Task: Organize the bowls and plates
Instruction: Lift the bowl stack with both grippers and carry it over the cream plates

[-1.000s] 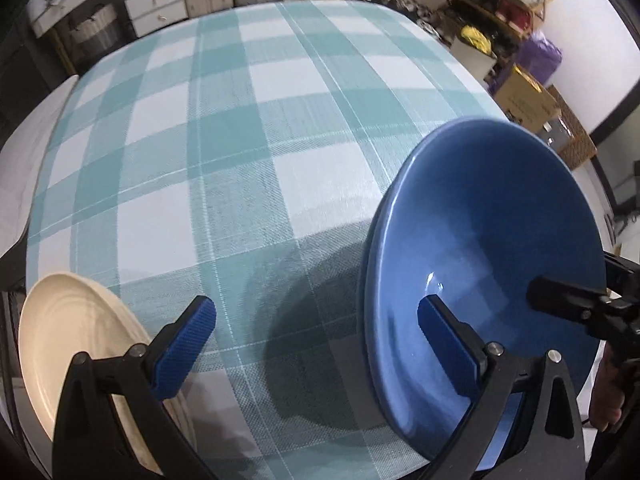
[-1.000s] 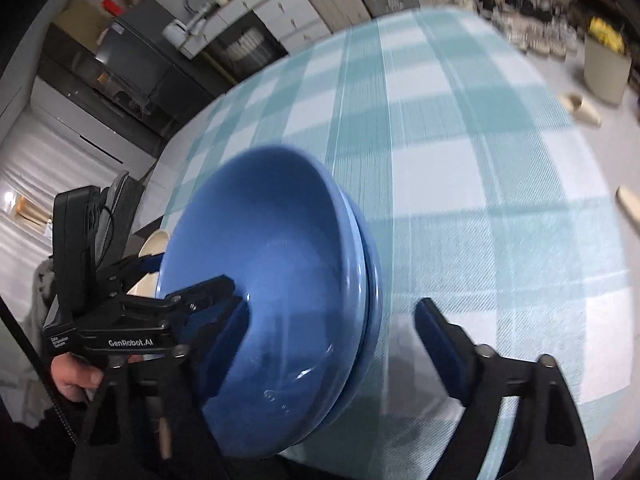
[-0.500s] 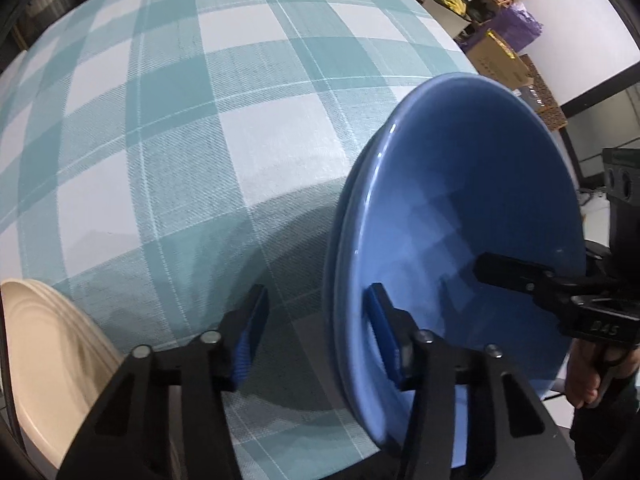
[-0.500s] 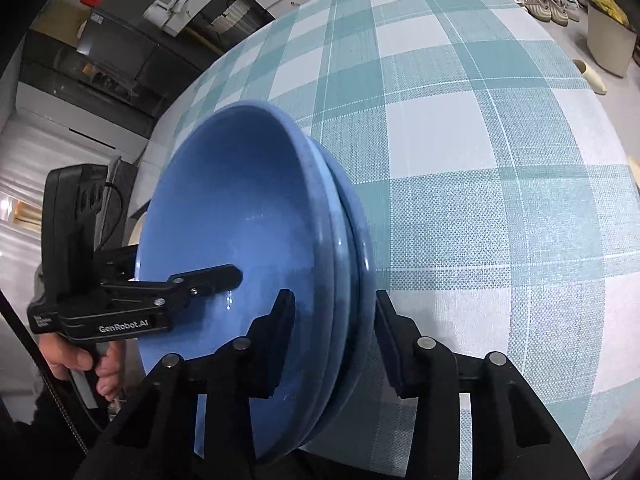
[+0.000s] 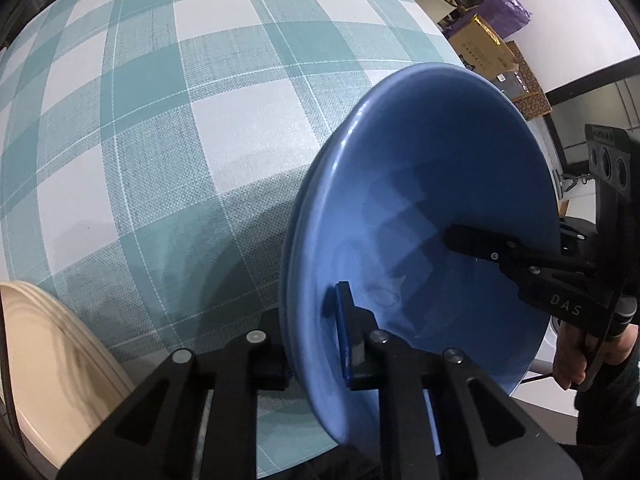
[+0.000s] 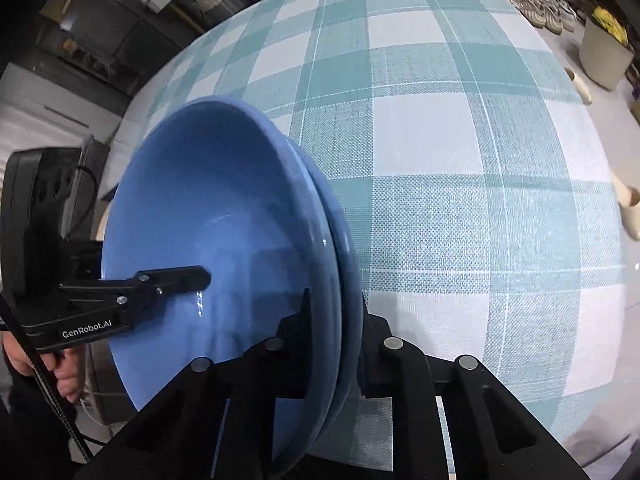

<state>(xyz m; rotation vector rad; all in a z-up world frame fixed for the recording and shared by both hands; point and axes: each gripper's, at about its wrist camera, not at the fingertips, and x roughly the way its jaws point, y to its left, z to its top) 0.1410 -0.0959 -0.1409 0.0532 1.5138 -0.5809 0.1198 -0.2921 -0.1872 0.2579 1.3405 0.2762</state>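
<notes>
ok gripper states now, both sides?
Left gripper: jaws just closed, clamped on the rim of the blue bowls.
Right gripper: jaws just closed, clamped on the opposite rim.

Even indoor light from above, soft grey shadows on the cloth point(image 5: 168, 128) beside the bowls point(image 5: 432, 208), small glints on blue glaze, strong fisheye bending and dark corners, cream plate point(image 5: 48, 364) smeared with blur, centre sharp.
</notes>
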